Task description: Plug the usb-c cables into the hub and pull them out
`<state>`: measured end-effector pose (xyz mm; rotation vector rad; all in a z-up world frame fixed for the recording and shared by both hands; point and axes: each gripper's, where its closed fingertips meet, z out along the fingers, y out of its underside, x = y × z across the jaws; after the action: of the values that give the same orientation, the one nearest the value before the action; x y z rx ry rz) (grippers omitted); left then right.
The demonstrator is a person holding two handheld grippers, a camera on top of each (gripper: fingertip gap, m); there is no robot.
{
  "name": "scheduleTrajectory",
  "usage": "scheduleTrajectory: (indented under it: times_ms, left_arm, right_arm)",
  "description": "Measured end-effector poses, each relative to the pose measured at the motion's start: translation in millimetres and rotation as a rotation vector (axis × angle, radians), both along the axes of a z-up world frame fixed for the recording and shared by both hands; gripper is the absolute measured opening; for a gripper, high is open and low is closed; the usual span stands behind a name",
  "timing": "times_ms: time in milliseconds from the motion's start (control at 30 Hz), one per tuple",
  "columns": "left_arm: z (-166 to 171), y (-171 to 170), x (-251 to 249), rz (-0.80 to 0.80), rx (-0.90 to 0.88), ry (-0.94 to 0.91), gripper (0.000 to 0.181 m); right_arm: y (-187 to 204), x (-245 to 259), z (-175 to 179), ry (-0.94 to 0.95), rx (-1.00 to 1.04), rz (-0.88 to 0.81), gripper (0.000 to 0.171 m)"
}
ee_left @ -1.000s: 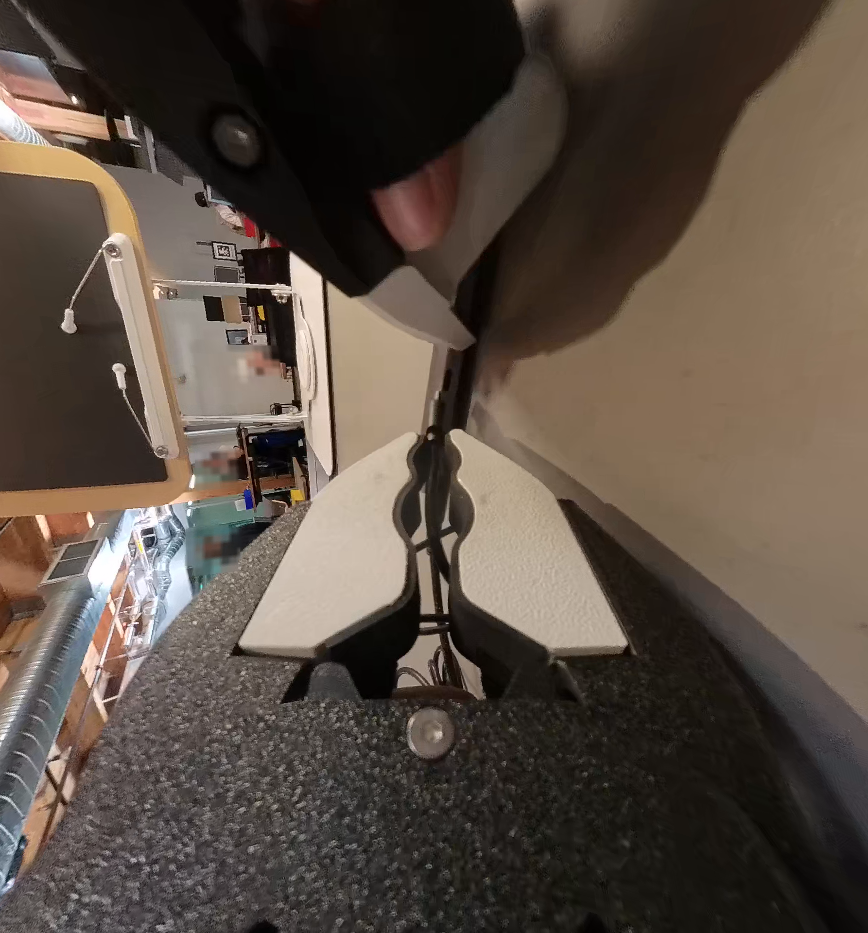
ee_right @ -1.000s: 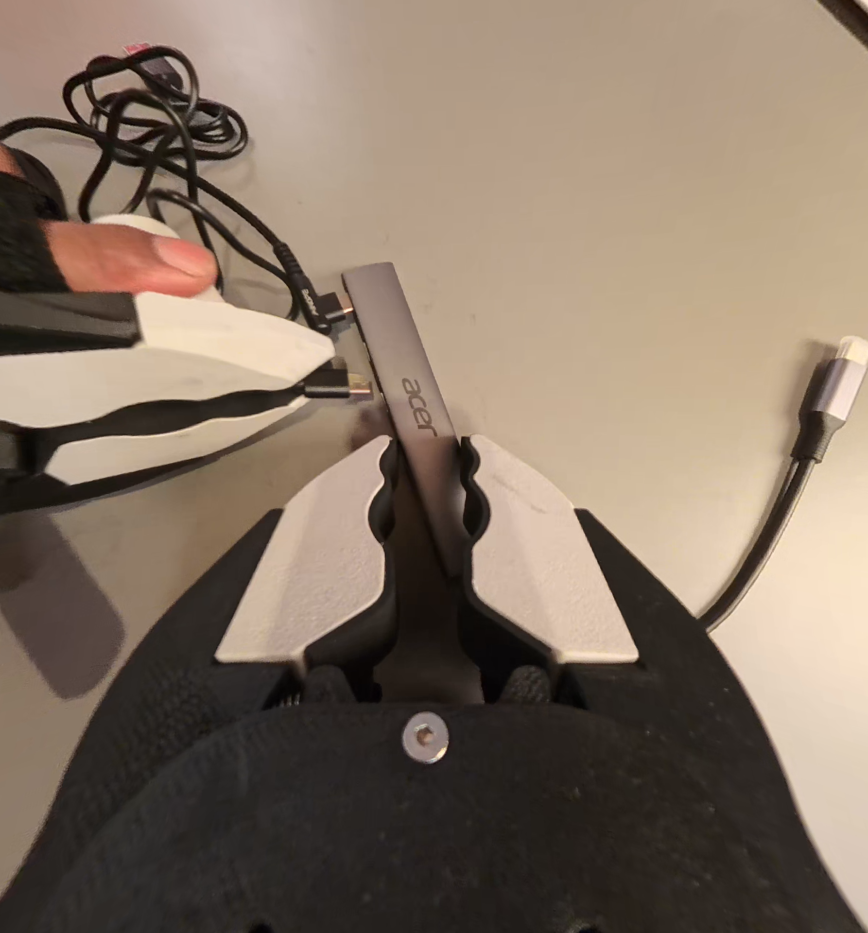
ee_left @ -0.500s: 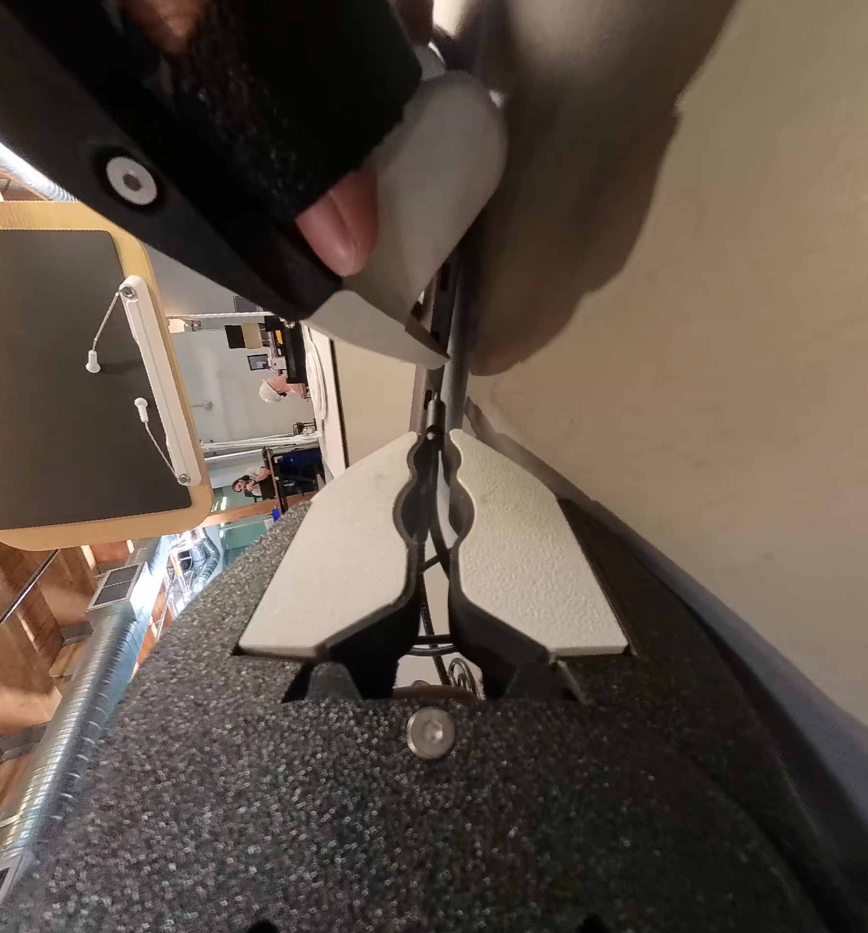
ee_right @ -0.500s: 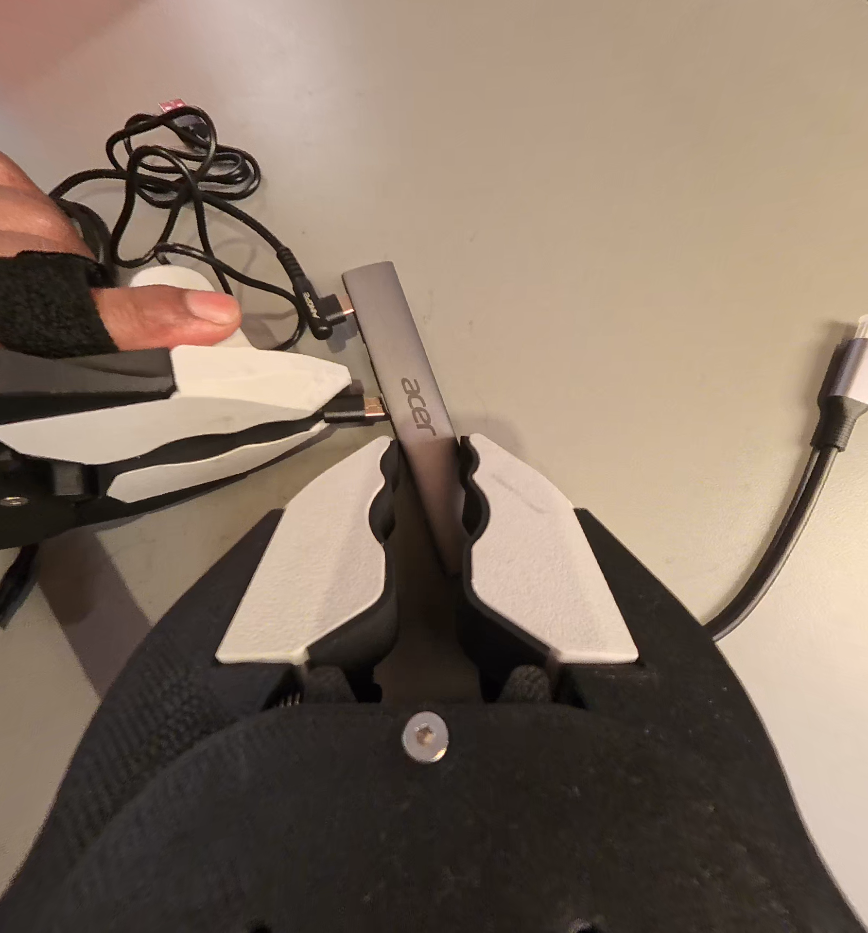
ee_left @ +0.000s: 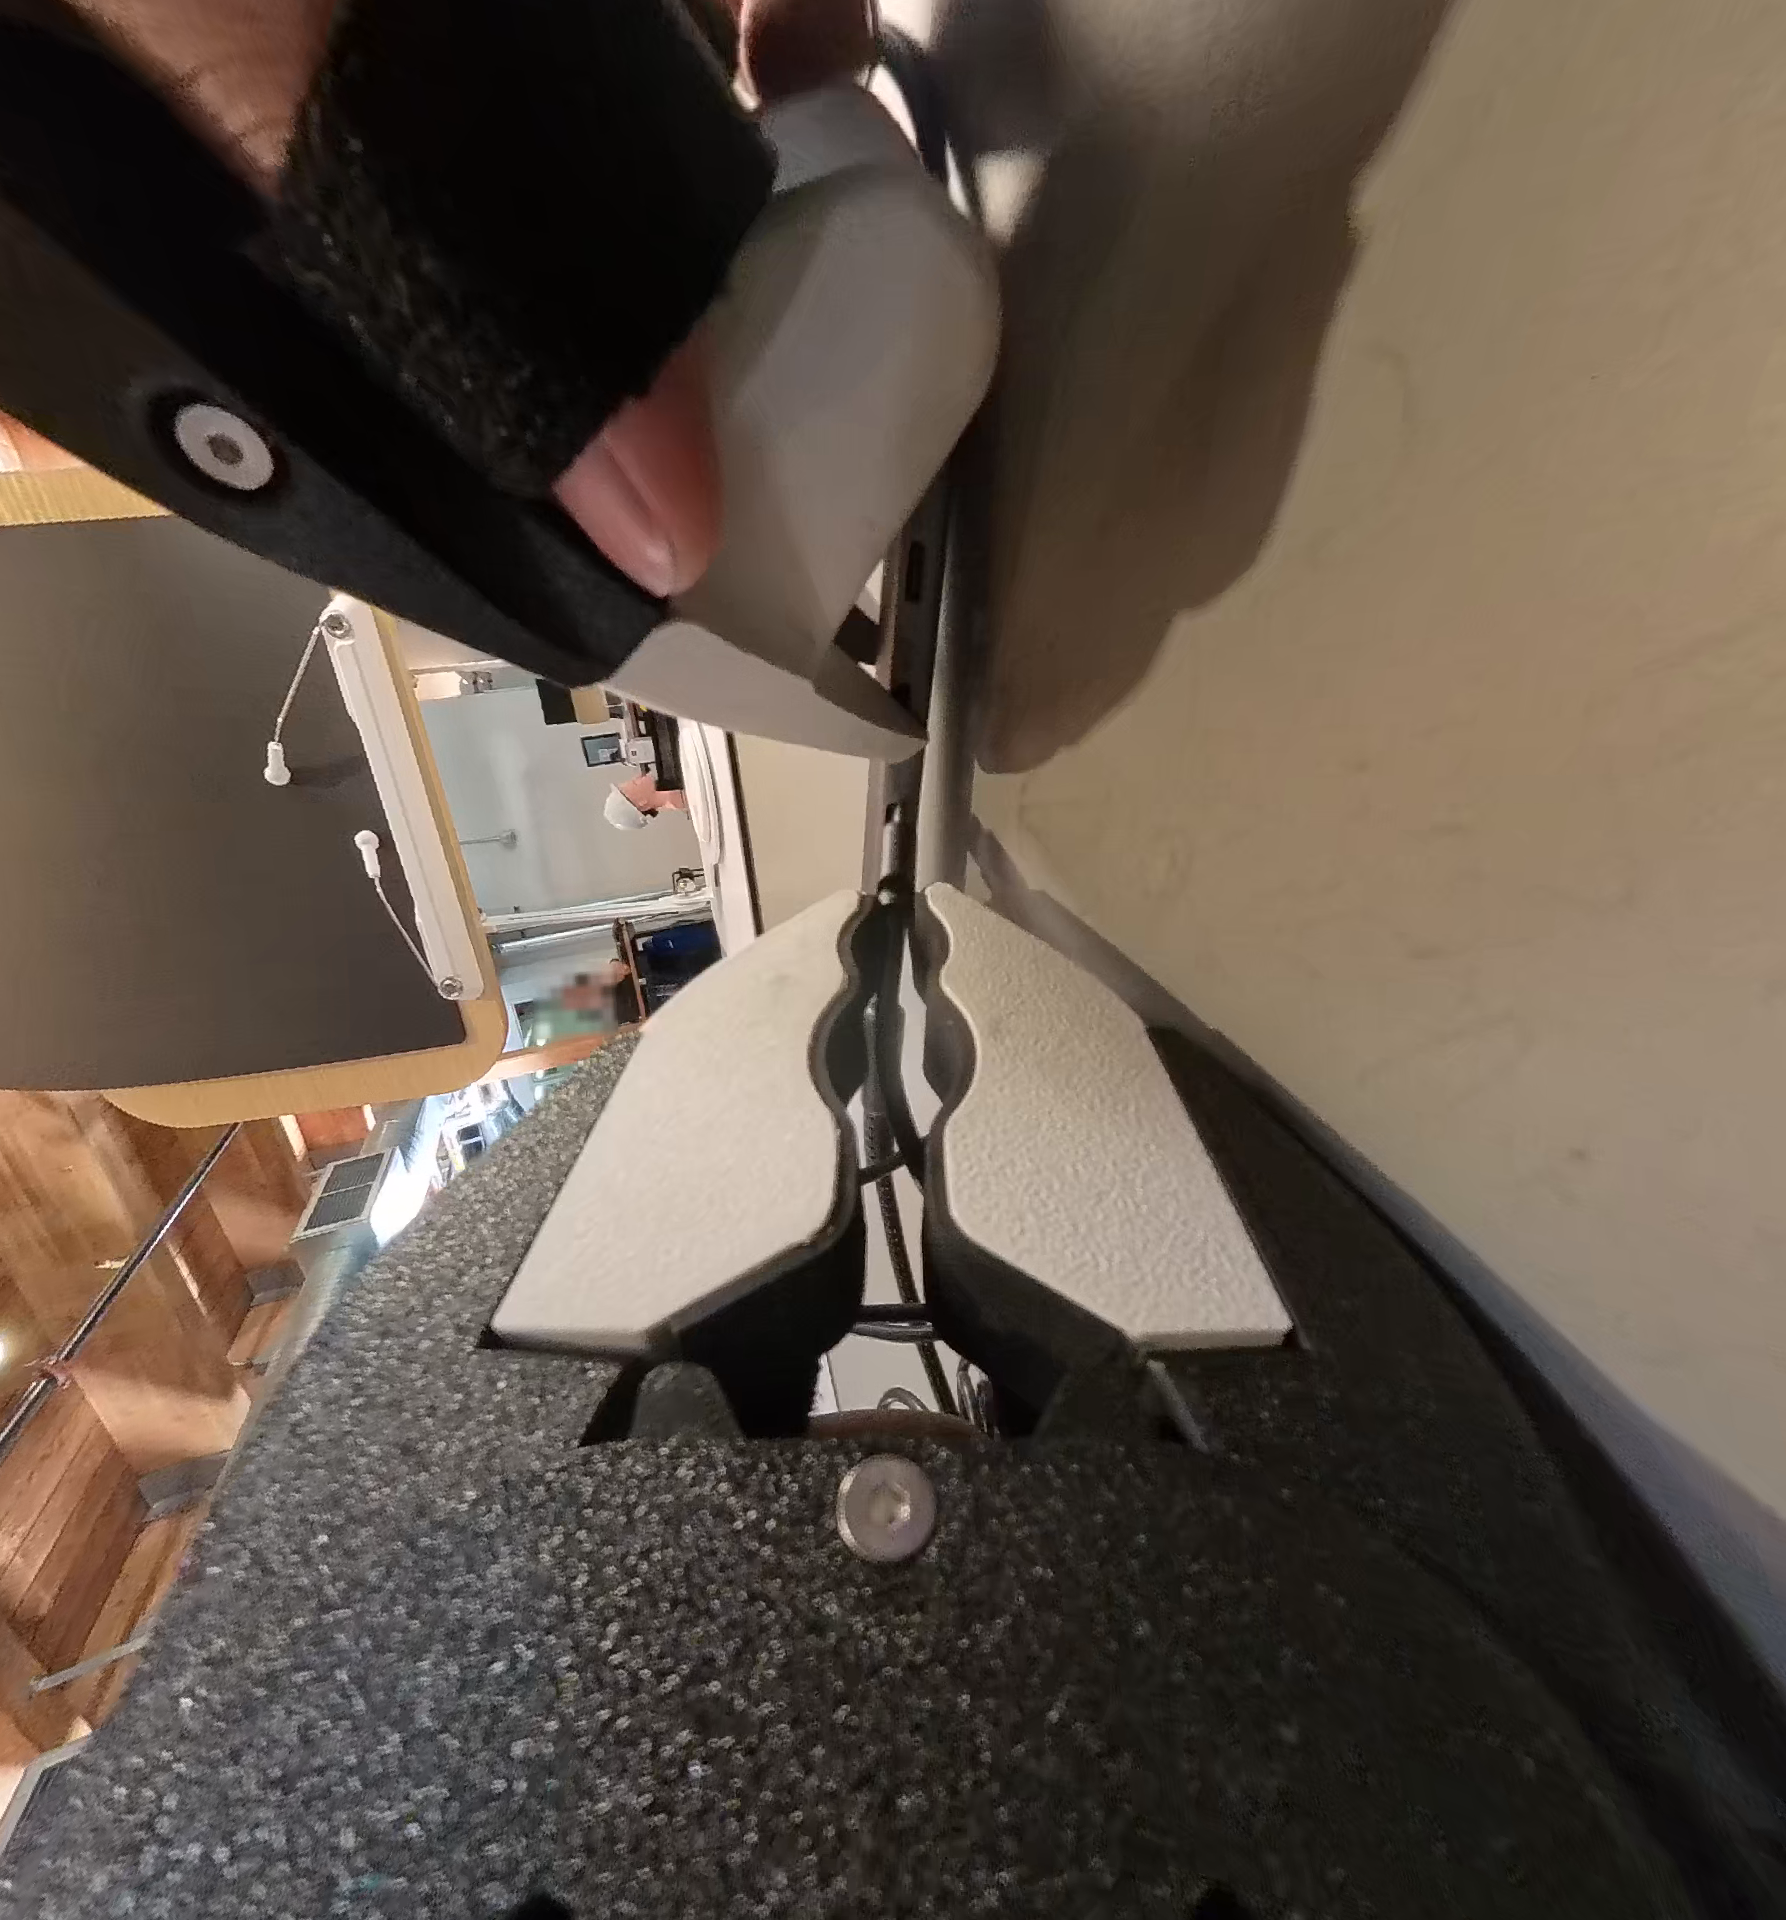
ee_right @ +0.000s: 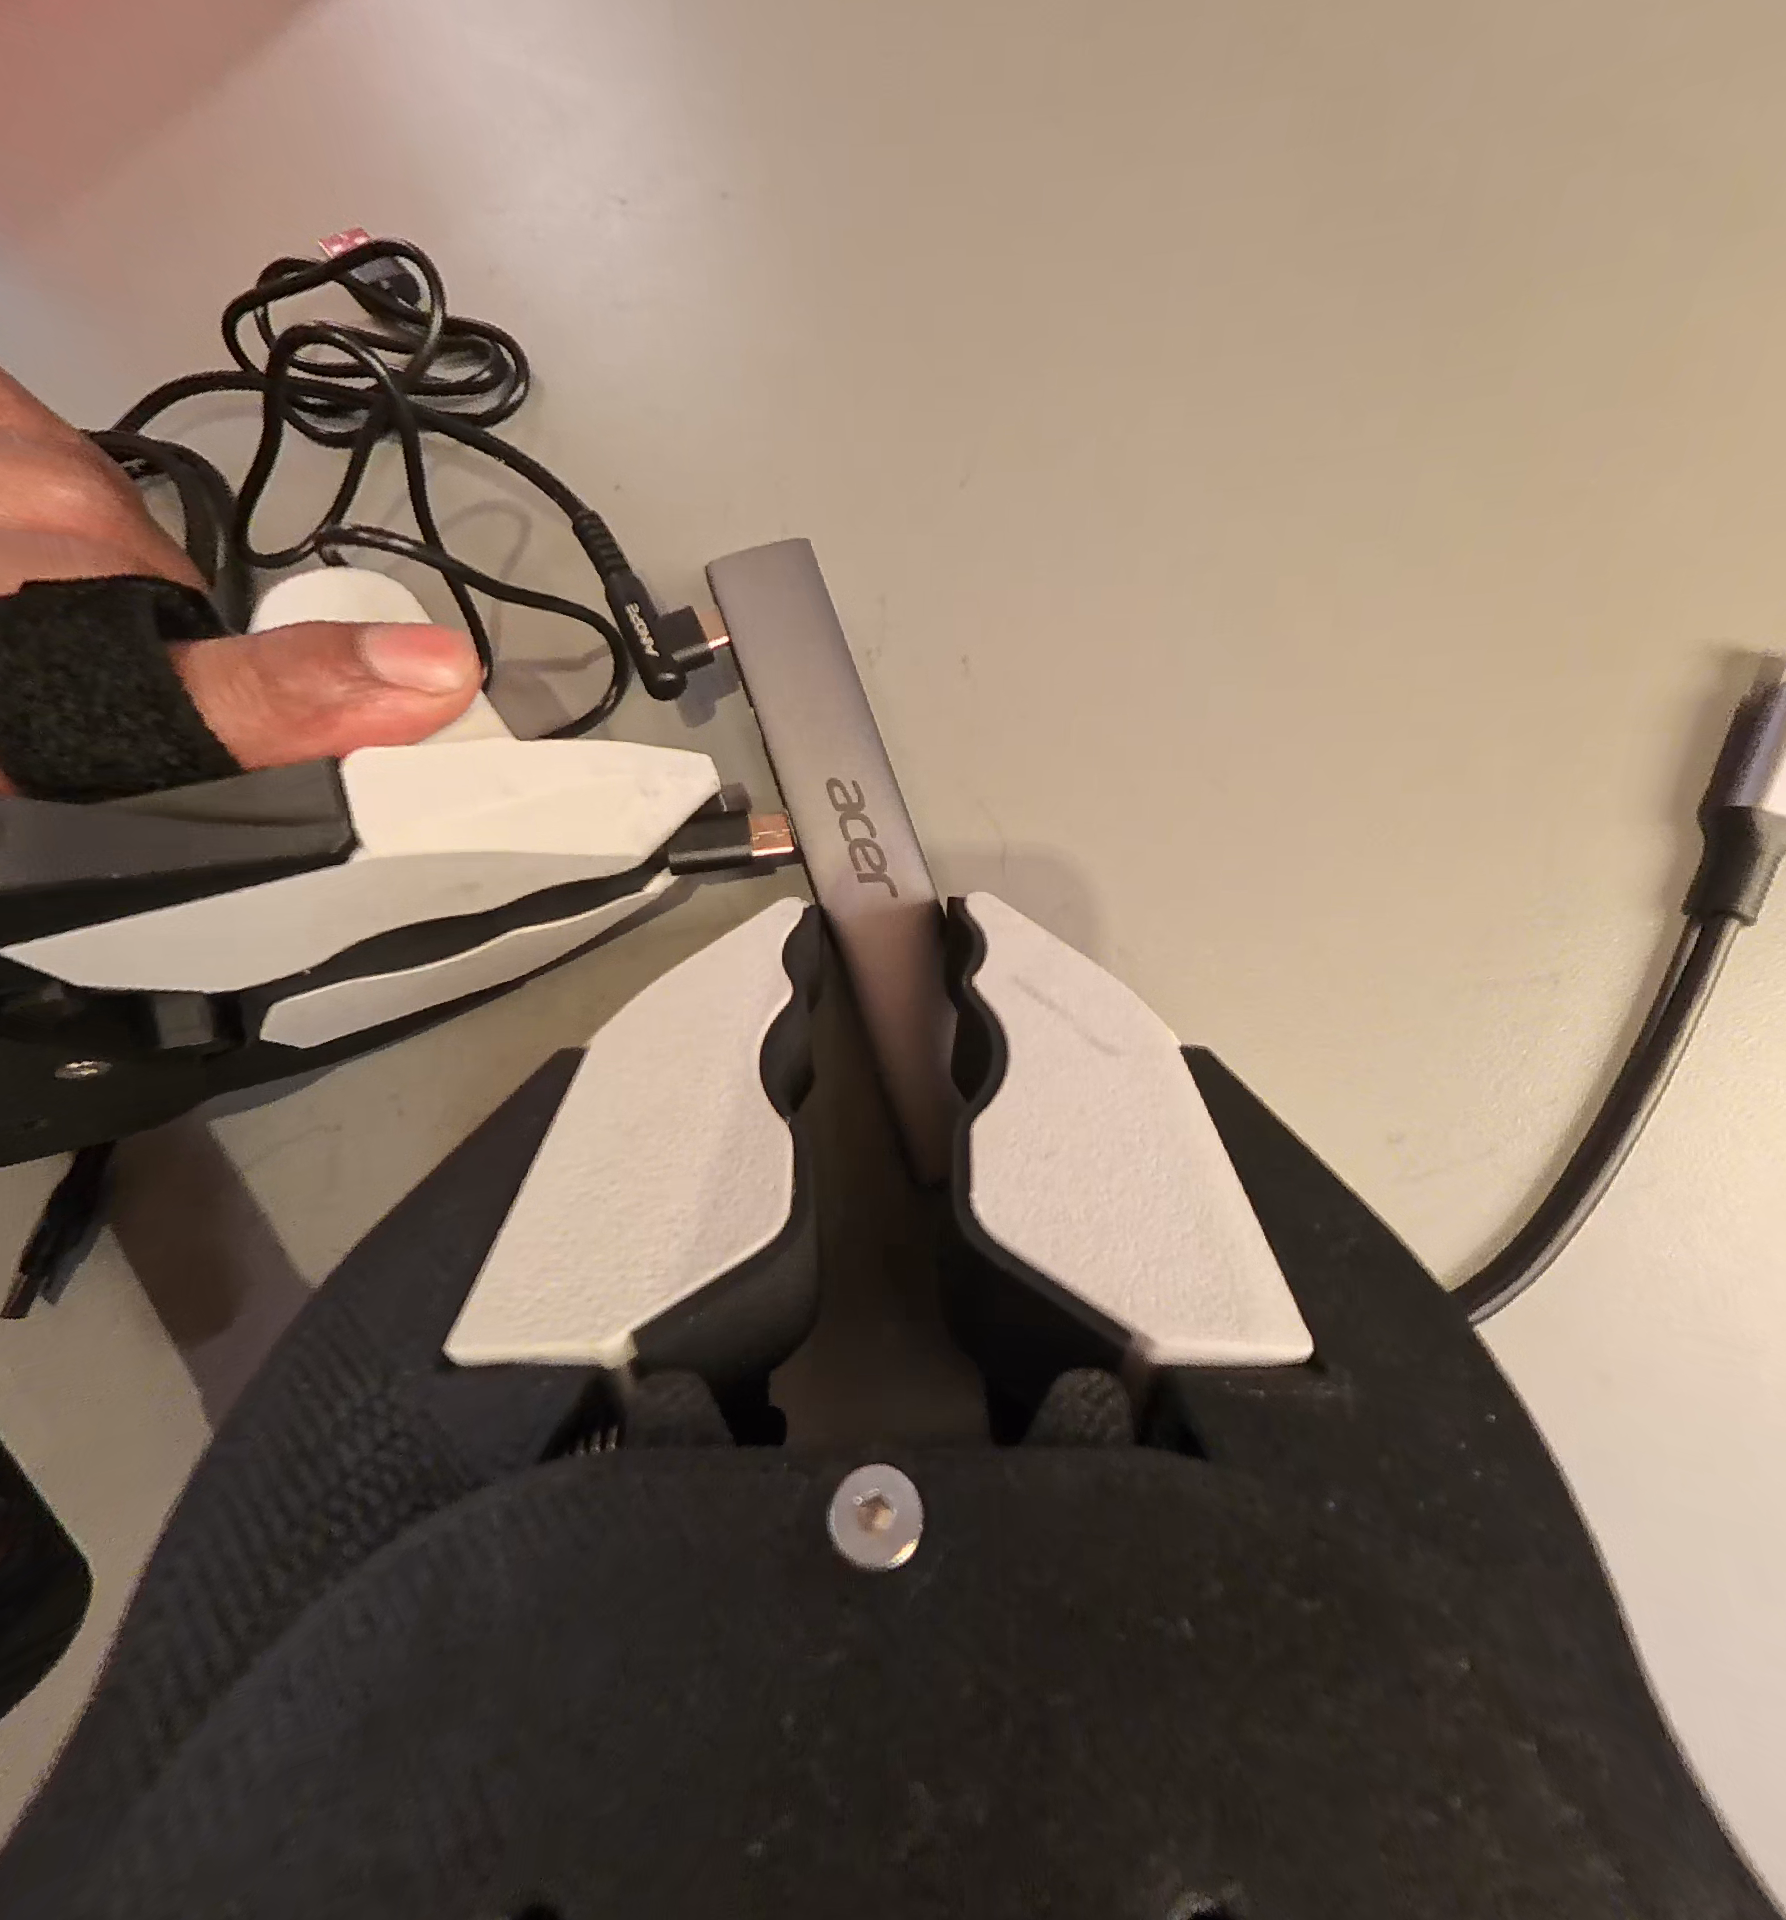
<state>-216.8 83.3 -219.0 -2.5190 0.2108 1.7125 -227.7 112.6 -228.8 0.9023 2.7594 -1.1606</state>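
Hub (ee_right: 835, 769): a slim grey bar on the beige table (ee_right: 1284, 416); its long axis runs away from the right wrist camera, far end leaning a little left, near end between the right fingers.
Right gripper (ee_right: 876, 914): jaws clamped on the hub's near end, one white finger on each long side.
Left gripper (ee_right: 681, 842): comes in from the left, jaws pinched on a black plug (ee_right: 728, 840); the plug's metal tip points right, at the hub's left long edge, and touches or just enters it.
Angled plug (ee_right: 660, 639): a second black plug, seated in the same edge farther along; its black cable (ee_right: 369, 353) lies tangled on the table behind.
Grey cable (ee_right: 1741, 831): lies well right of the hub, capped plug pointing away.
Right wrist view only: both plugs, the tangle, the grey cable, a strapped hand (ee_right: 141, 623) on the left gripper.
Left wrist view only: a room tipped sideways, the left gripper (ee_left: 894, 894) seen from behind with its thin black cable (ee_left: 884, 1039) between the fingers, the hub (ee_left: 946, 727) edge-on.
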Motion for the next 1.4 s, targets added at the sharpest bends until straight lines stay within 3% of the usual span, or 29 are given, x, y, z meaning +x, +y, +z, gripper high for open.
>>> scheduleTrajectory:
  times_ms: [33,600,1100,1400]
  left_arm:
    - [0.3,-0.1,-0.3,0.001,0.001,0.002,0.006]
    - [-3.0,-6.7,-6.5,0.007,-0.04,-0.001,0.006]
    - [5.6,-4.5,4.8,-0.088,-0.004,0.056,0.006]
    - [5.1,-2.2,10.3,-0.135,-0.002,0.048,0.006]
  right_arm:
    - [0.0,-0.1,-0.1,0.0,0.001,-0.002,0.023]
    - [-2.5,9.9,0.5,-0.038,-0.04,0.077,0.021]
    - [-4.6,21.3,-3.3,-0.001,0.03,0.164,0.029]
    - [-5.5,24.9,-5.4,0.063,0.06,0.221,0.025]
